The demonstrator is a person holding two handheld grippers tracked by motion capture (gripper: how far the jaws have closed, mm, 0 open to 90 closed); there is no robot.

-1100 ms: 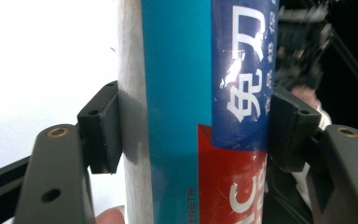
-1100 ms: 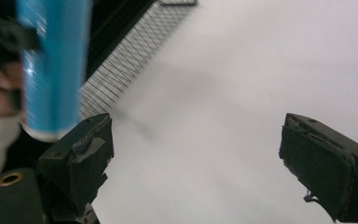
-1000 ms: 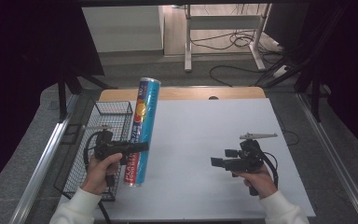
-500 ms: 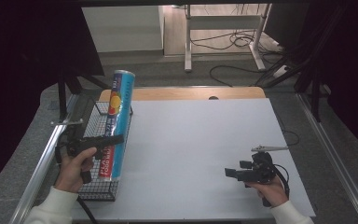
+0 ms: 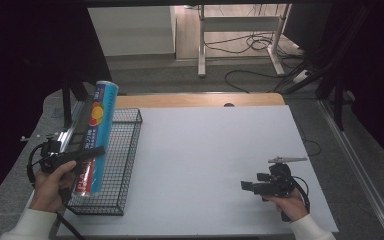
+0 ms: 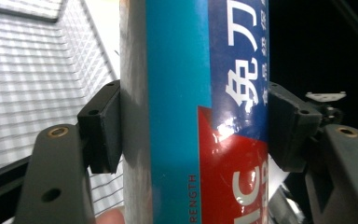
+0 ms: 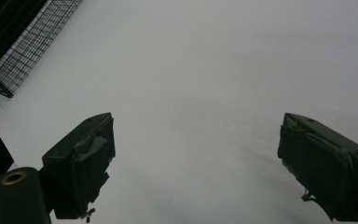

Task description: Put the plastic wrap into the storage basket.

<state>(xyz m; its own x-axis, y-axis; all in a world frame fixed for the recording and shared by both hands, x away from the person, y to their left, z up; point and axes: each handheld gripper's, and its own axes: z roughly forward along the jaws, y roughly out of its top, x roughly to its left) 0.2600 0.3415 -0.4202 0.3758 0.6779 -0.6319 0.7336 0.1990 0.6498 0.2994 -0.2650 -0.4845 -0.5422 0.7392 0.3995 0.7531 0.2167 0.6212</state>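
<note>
Dim room beyond the white table (image 5: 215,150)

Grey floor (image 5: 180,80) – black cables (image 5: 250,45) trail around metal desk legs (image 5: 202,45) at the far side; dark curtains (image 5: 25,60) hang left and right.

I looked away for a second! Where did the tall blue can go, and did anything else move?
The left claw, shut on the tall blue can, carried it leftward from the white table to above the wire basket. The right claw slid a little toward the table's near right corner, open and empty. The basket stayed put, and the can was never let go.
</note>
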